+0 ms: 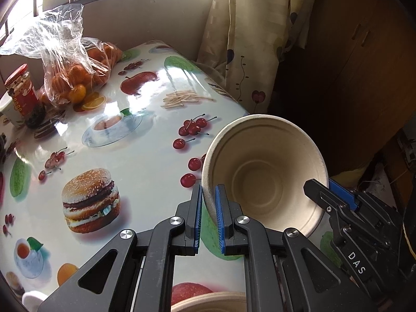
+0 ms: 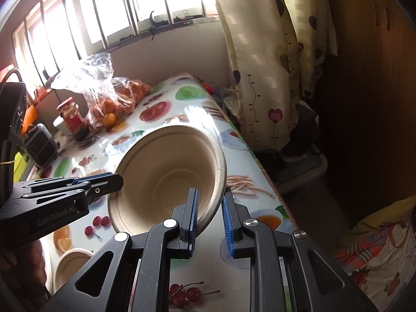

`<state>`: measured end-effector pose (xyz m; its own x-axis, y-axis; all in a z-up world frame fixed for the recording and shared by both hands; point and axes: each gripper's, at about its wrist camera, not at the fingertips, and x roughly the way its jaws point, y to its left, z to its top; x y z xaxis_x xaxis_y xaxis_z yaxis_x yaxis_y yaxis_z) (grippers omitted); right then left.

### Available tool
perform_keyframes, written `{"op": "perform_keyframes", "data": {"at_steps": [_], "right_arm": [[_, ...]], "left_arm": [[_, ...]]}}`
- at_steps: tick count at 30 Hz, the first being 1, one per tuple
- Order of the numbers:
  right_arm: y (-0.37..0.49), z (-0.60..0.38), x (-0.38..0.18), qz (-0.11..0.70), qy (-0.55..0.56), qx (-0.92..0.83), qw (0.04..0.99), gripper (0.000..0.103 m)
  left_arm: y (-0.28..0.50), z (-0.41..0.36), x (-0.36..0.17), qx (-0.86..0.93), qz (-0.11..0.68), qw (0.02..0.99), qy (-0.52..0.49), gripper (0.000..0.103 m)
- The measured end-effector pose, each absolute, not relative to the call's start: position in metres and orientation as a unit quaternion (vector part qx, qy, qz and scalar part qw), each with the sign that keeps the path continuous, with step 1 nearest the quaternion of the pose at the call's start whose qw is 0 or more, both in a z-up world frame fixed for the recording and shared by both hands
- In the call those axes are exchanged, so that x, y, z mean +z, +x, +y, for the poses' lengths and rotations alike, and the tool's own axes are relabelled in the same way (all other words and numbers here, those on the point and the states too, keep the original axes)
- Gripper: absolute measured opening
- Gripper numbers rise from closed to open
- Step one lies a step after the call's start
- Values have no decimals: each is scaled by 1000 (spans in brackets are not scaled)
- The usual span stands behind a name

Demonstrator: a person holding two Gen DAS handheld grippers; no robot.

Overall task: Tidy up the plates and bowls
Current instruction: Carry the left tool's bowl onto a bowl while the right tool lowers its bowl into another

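Bowl (image 1: 265, 174) is a beige pulp one, tipped on its side, opening facing the cameras, held up over the tabletop (image 1: 145, 156) near its right edge. Both tongs are clamped on its rim at opposite sides. Left tongs (image 1: 209, 202) pinch the rim's left side, one blue pad inside the wall, one outside. Right tongs (image 2: 210, 208) pinch the right side the same way; in the right wrist view the rim runs between the two pads. Each view shows the other tongs coming in from the side onto the far rim.

A second bowl (image 2: 71, 262) sits on the tabletop at lower left in the right wrist view; its rim also peeks in at the bottom of the left wrist view.

Tabletop has a glossy cloth printed with burger, cherries, apples, fries. At the far left: a clear bag of oranges (image 1: 75, 78), a red-lidded jar (image 1: 22, 91) and a white cup (image 1: 9, 109) just beside it. Barred window (image 2: 109, 18) behind, patterned curtain (image 1: 247, 39) to the right, dark wood cabinet (image 1: 364, 65) beyond that.
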<state>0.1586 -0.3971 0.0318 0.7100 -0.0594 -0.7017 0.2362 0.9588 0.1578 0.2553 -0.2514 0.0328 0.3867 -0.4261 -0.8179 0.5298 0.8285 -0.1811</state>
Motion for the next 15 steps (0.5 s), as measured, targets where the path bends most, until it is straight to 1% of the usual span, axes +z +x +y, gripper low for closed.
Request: {"op": "perform_keyframes", "data": {"at_steps": [15], "right_arm": [[129, -370, 57, 353, 106, -66, 927, 18]], "left_arm": [[226, -220, 55, -286, 450, 845, 42, 11]]}}
